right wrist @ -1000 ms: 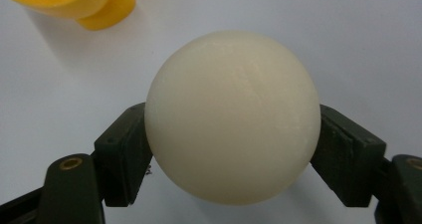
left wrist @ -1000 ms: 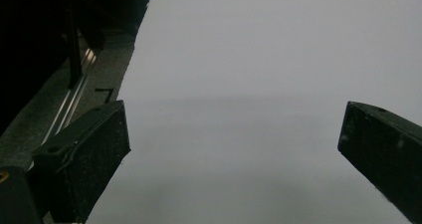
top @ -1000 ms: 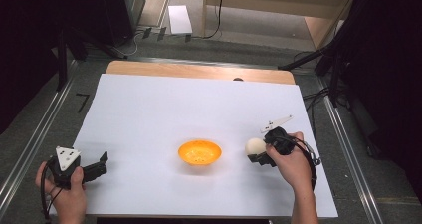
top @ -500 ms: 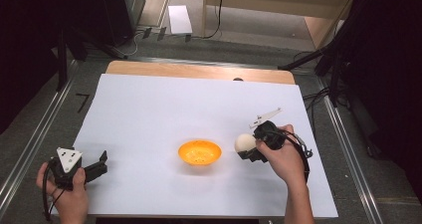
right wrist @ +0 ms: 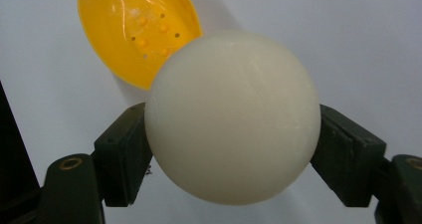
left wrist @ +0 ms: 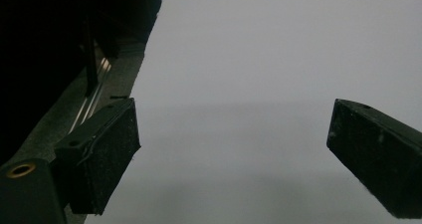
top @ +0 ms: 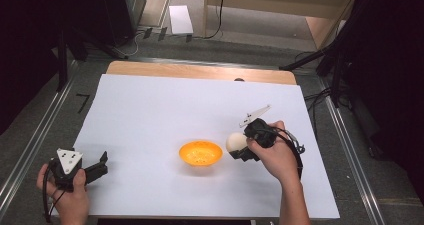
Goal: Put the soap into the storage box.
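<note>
White table sheet (top: 150, 110) carries an orange bowl (top: 200, 153) just beside the right gripper (top: 239, 149) pinching a white ball (right wrist: 233, 115); left gripper (top: 102, 166) spread, empty.

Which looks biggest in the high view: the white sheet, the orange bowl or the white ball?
1. White sheet, by far.
2. Orange bowl.
3. White ball, held in the right gripper, partly hidden by it, so a little unsure.

Wood table (top: 200, 71) w/ white sheet (top: 150, 115), grey floor (top: 220, 47), dark surroundings.
</note>
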Action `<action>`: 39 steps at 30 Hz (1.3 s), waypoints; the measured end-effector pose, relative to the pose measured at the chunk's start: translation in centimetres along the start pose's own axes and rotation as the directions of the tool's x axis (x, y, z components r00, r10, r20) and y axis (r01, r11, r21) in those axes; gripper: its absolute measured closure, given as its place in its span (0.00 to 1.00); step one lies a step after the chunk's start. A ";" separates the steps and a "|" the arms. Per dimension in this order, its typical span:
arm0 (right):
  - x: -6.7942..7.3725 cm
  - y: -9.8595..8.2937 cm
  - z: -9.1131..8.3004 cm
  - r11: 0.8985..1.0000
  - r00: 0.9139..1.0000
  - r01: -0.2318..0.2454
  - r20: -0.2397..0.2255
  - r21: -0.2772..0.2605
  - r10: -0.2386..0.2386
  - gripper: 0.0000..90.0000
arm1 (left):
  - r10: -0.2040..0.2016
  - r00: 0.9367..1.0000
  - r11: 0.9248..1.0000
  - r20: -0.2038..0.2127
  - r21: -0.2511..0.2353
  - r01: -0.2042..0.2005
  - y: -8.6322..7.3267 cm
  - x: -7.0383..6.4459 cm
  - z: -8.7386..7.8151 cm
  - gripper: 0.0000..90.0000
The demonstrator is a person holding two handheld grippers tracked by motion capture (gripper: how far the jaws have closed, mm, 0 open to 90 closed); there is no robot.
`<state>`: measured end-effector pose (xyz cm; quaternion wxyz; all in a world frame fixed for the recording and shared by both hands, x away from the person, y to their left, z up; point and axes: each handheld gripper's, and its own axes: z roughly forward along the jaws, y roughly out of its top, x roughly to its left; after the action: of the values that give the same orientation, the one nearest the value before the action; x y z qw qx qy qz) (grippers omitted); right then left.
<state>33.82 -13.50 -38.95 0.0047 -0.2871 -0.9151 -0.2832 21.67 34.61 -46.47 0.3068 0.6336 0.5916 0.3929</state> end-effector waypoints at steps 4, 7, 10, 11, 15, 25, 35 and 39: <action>0.4 0.8 0.9 1.000 1.000 0.019 -0.009 0.022 -0.019 0.27 | -0.009 1.000 1.000 0.003 -0.008 0.009 0.0 0.0 -0.1 0.07; 0.4 1.2 1.3 0.999 0.999 0.031 -0.018 0.029 -0.030 0.27 | -0.010 1.000 1.000 0.009 -0.008 0.010 0.0 0.1 0.0 0.07; 0.5 1.5 1.5 0.999 0.999 0.036 -0.030 0.025 -0.035 0.27 | -0.019 1.000 1.000 0.012 -0.010 0.020 -0.1 0.1 0.0 0.07; 0.6 1.8 1.7 0.999 0.999 0.043 -0.034 0.024 -0.042 0.27 | -0.020 1.000 1.000 0.015 -0.008 0.020 0.0 0.2 -0.1 0.07; 0.7 2.3 2.2 0.998 0.998 0.050 -0.048 0.022 -0.049 0.27 | -0.019 1.000 1.000 0.012 -0.016 0.019 -0.1 0.2 -0.1 0.07; 1.1 3.6 2.9 0.997 0.995 0.077 -0.063 0.017 -0.076 0.27 | -0.028 1.000 1.000 0.009 -0.013 0.029 -0.1 0.3 -0.1 0.07; 1.9 5.1 4.1 0.992 0.990 0.121 -0.083 0.028 -0.118 0.27 | -0.027 1.000 0.999 0.004 -0.031 0.027 -0.2 0.2 -0.2 0.07; 2.4 5.7 5.0 0.989 0.987 0.136 -0.093 0.052 -0.131 0.27 | -0.031 0.999 0.999 0.009 -0.041 0.031 -0.2 0.3 -0.4 0.07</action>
<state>35.59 -5.81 -39.85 0.0351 -0.2119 -0.9390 -0.2685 21.25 34.90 -46.43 0.3283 0.6195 0.5919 0.3976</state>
